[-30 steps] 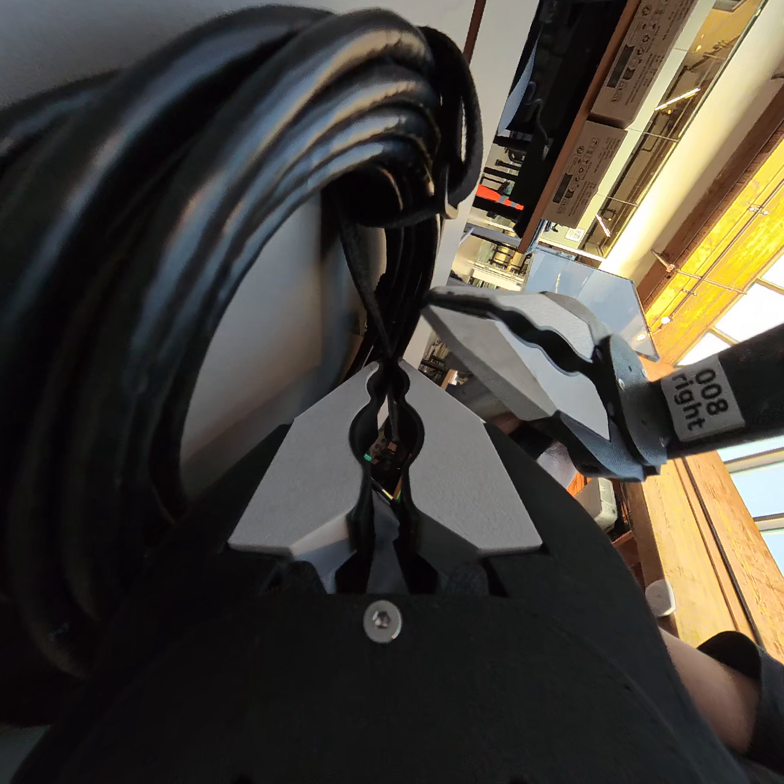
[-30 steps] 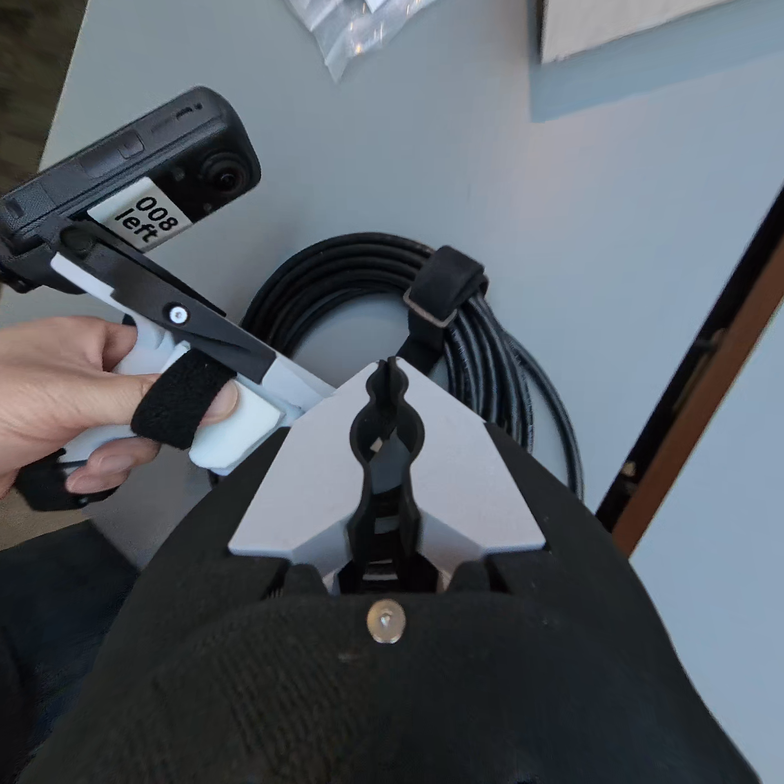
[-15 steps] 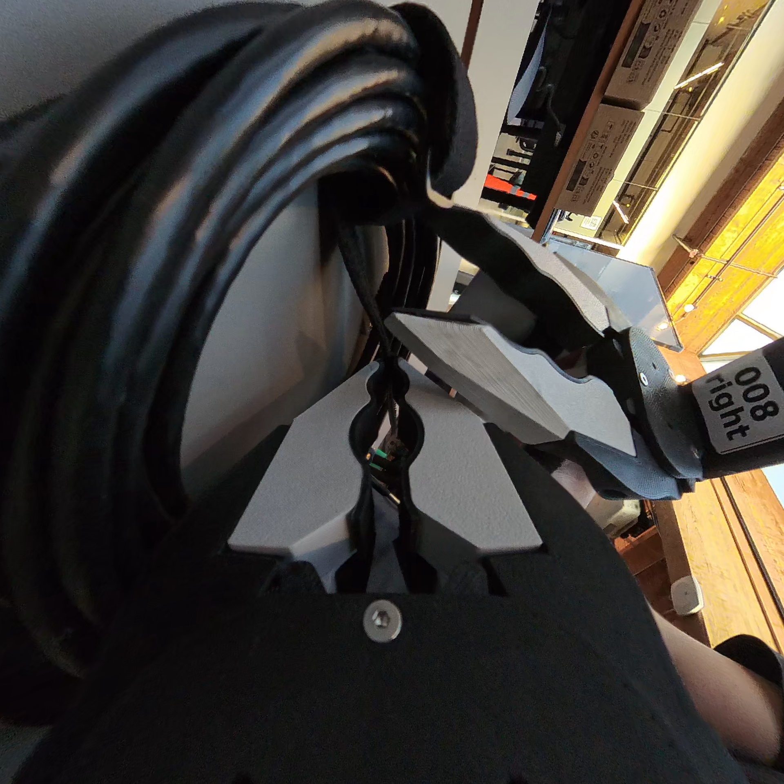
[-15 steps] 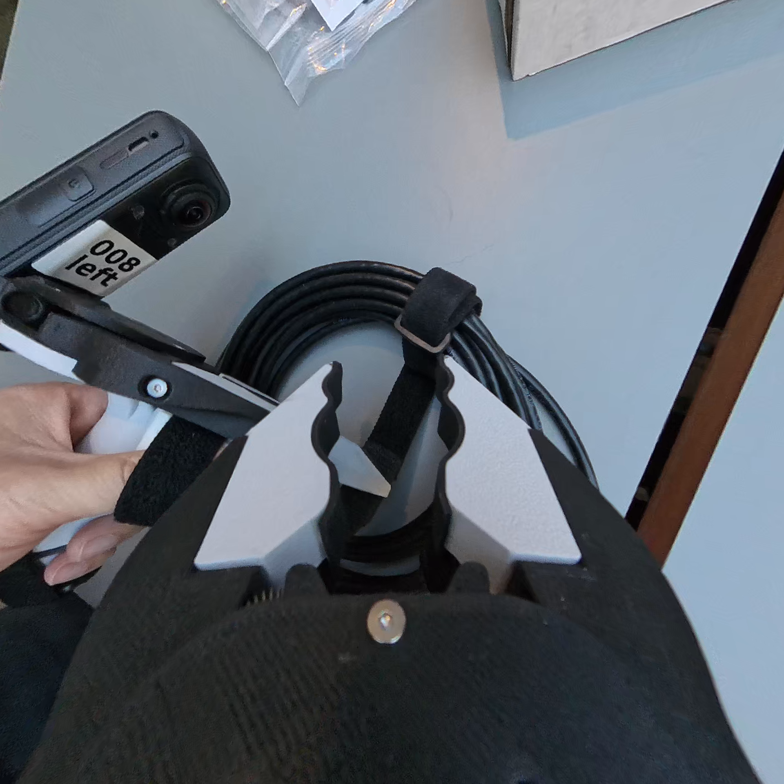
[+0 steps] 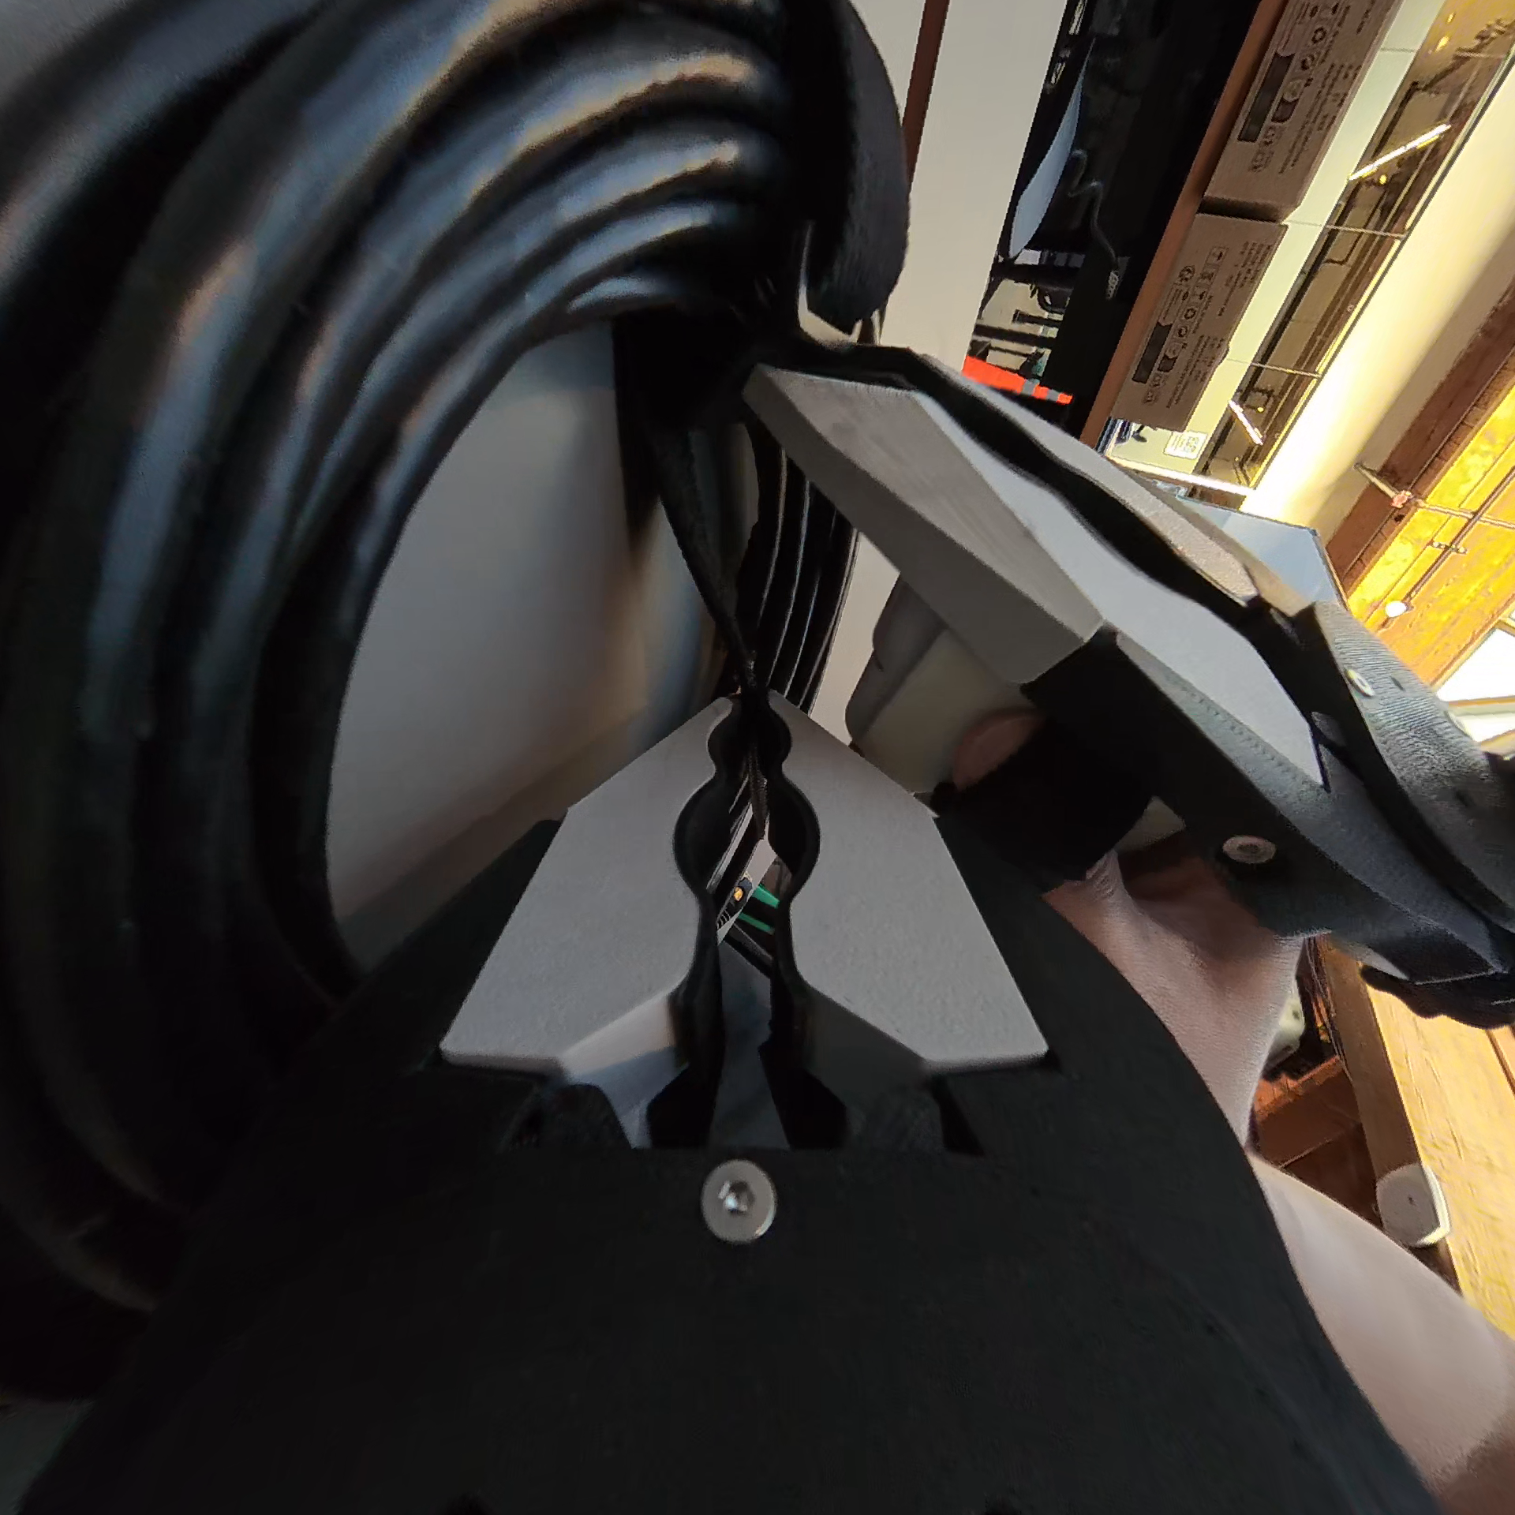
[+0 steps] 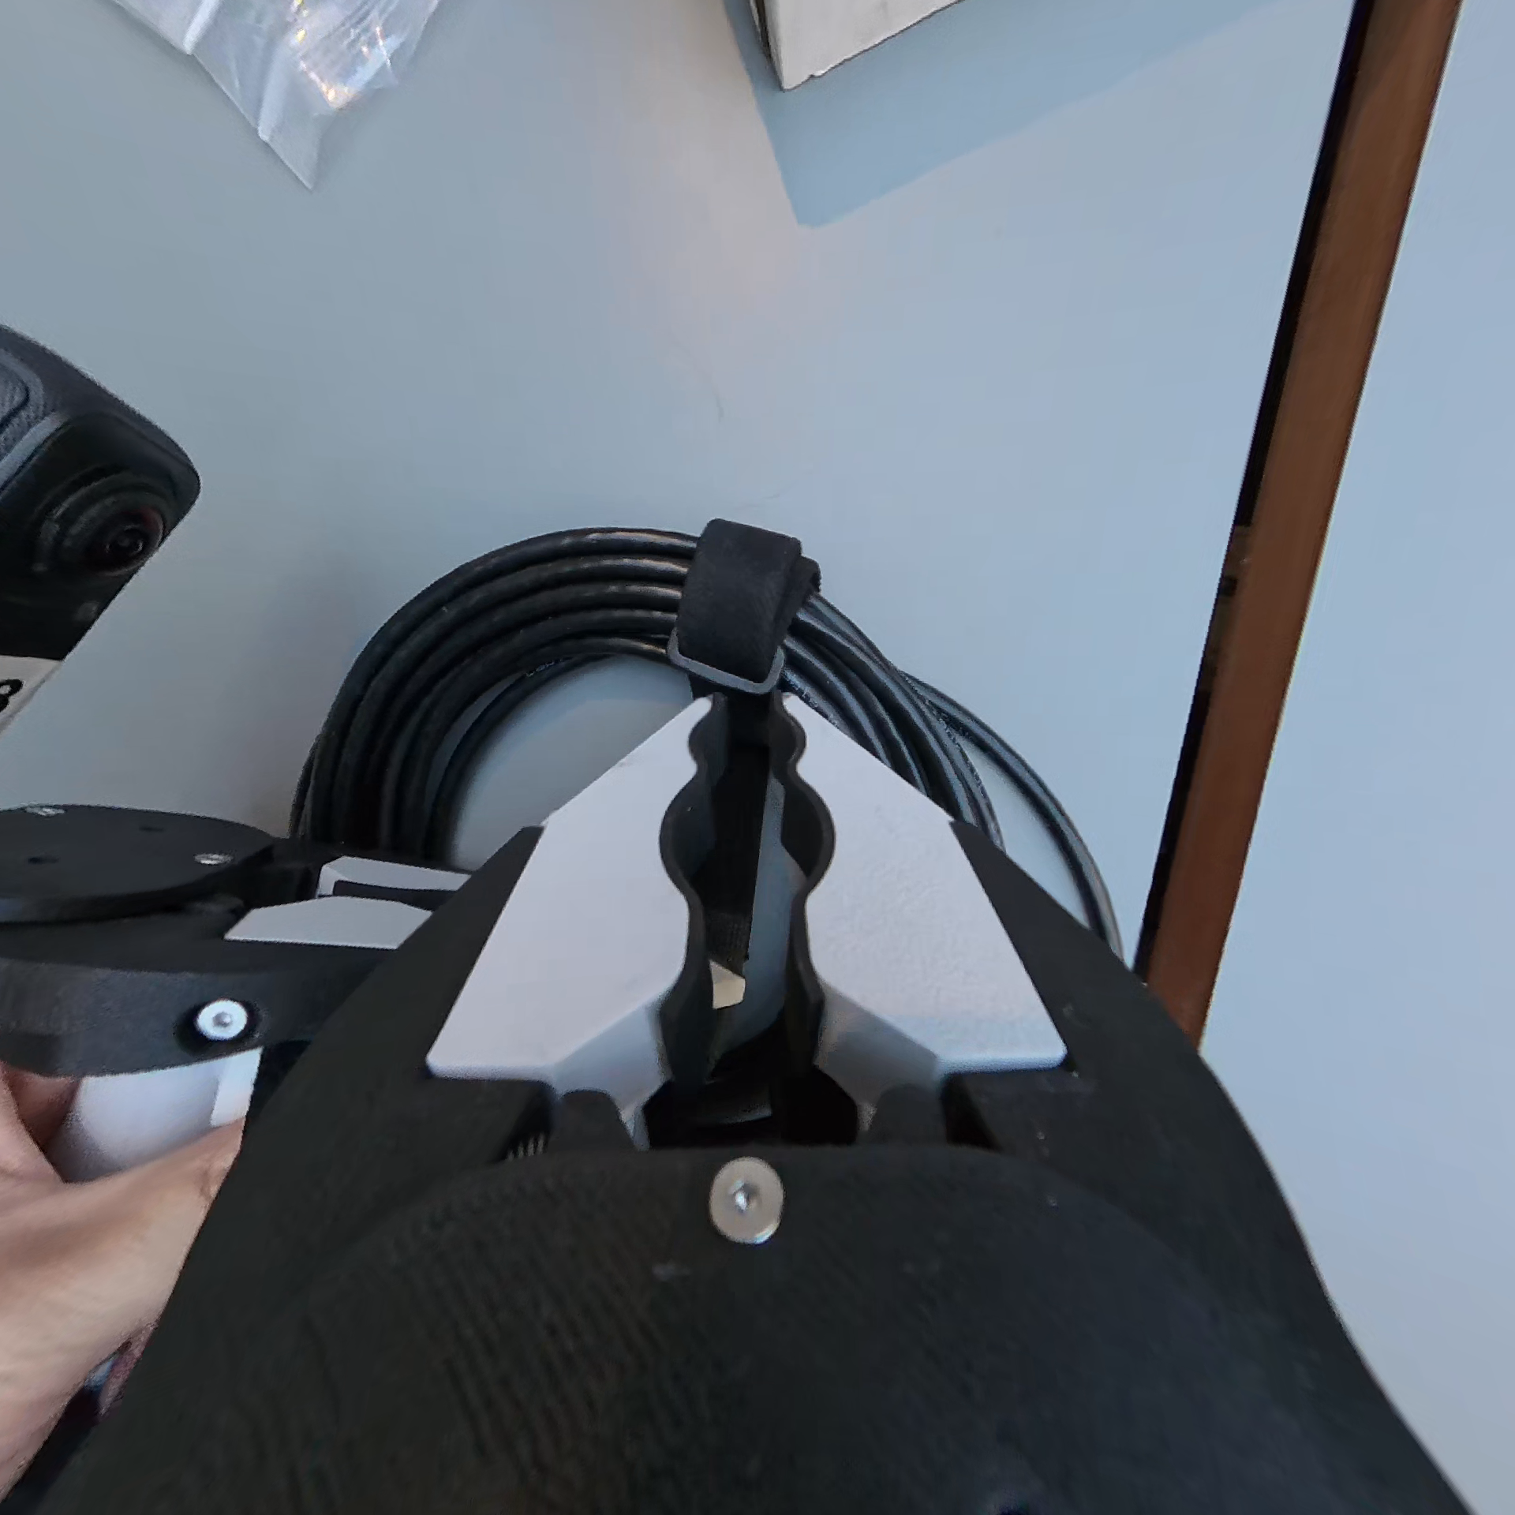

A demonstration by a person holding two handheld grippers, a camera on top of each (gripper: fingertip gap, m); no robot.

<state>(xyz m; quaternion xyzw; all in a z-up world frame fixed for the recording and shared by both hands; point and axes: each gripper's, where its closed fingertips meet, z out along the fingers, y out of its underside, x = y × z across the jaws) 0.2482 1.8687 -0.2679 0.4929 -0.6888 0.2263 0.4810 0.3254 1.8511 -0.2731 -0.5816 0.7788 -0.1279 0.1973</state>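
Note:
A coil of black cable [image 6: 508, 656] lies on the pale grey table [image 6: 902, 369], bound by a black hook-and-loop strap [image 6: 742, 598] with a buckle. My right gripper [image 6: 744, 705] is shut on the strap's loose tail just below the buckle. My left gripper [image 5: 748, 713] is shut on the same tail, seen edge-on as a thin black strand [image 5: 721, 623]. The coil [image 5: 328, 410] fills the left of that view. The right gripper [image 5: 787, 402] reaches in above the left one's tips. The left gripper's fingers [image 6: 385, 873] pass under the right gripper, so their tips are hidden.
A clear plastic bag [image 6: 303, 74] and a box [image 6: 861, 33] lie at the table's far side. A wooden strip [image 6: 1312, 574] borders the table on the right. A hand [image 6: 65, 1230] holds the left gripper. Cardboard boxes [image 5: 1213, 287] sit on a far shelf. The left gripper's tips are roughly 7 cm from the right gripper's.
The right gripper was shut and empty, opened around the strap tail, then moved up to the buckle and closed on it. The left gripper stayed shut on the tail.

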